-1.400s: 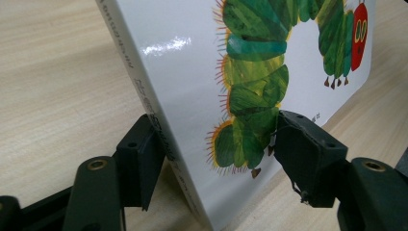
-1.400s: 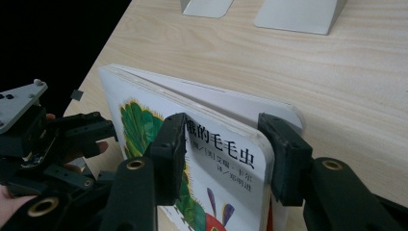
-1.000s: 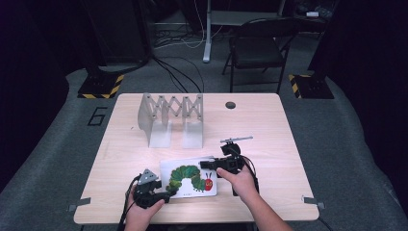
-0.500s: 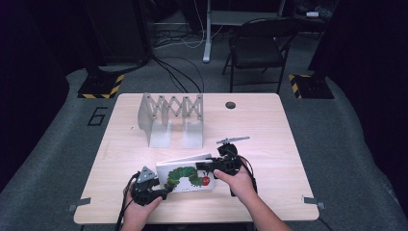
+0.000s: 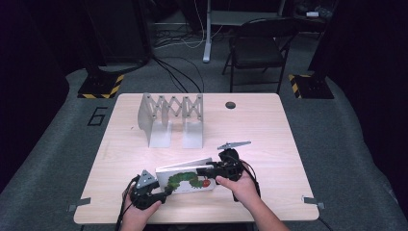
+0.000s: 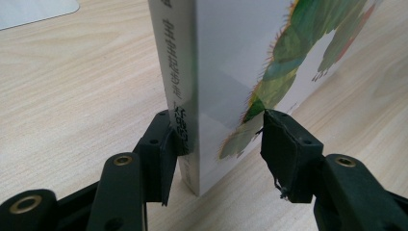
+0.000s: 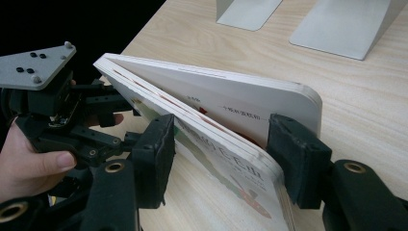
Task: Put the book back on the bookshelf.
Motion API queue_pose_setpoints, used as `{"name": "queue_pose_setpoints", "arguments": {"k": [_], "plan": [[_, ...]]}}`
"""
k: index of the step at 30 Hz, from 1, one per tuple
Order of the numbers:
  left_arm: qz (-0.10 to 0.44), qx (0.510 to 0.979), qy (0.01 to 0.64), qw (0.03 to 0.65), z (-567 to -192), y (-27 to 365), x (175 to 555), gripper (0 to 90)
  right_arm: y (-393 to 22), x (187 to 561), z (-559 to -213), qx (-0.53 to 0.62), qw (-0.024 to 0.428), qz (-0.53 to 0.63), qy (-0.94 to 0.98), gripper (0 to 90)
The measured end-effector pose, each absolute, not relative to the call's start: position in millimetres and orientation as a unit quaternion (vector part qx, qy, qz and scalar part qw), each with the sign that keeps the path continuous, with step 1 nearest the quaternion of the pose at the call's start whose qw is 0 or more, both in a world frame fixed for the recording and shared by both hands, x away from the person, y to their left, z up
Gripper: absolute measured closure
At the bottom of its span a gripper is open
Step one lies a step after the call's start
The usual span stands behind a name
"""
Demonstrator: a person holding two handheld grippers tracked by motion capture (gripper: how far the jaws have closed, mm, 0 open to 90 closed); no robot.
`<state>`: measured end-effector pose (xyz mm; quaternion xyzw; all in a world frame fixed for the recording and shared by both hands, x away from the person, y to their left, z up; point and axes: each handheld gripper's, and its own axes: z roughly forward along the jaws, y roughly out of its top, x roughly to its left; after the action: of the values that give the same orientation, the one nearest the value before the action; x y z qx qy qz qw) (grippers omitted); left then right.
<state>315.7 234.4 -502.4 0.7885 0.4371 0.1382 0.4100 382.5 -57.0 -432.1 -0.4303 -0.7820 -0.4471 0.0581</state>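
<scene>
A: Since a second ago the book (image 5: 185,178) has gone from lying flat to standing tilted on its long edge. The left hand-held gripper (image 5: 161,195) has just been closing with the spine between its jaws; the right hand-held gripper (image 5: 202,170) had been opening around the other end.

B: Do the close views add anything?

A: The left gripper view shows one pad on the spine and the other touching the caterpillar cover, so it grasps the book. The right gripper view shows the board pages fanned apart; one pad meets the cover, the other sits just off the back, so it's released there.

B: Room to move?

A: The book stands near the table (image 5: 269,125) edge at 6 o'clock. The bookend rack (image 5: 173,115) is well apart toward 12 o'clock, bare wood between.

B: Its long axis?

A: It runs from 9 to 3 o'clock, cover facing 6 o'clock.
</scene>
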Motion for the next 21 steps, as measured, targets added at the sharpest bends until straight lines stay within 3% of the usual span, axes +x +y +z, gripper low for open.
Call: {"name": "queue_pose_setpoints", "arguments": {"k": [21], "plan": [[0.135, 0.81, 0.382, 0.424, -498.3, 243.8, 303.8, 49.1, -82.2, 363.7, -437.3, -0.432, 0.043, -0.473, -0.766, 42.6]]}}
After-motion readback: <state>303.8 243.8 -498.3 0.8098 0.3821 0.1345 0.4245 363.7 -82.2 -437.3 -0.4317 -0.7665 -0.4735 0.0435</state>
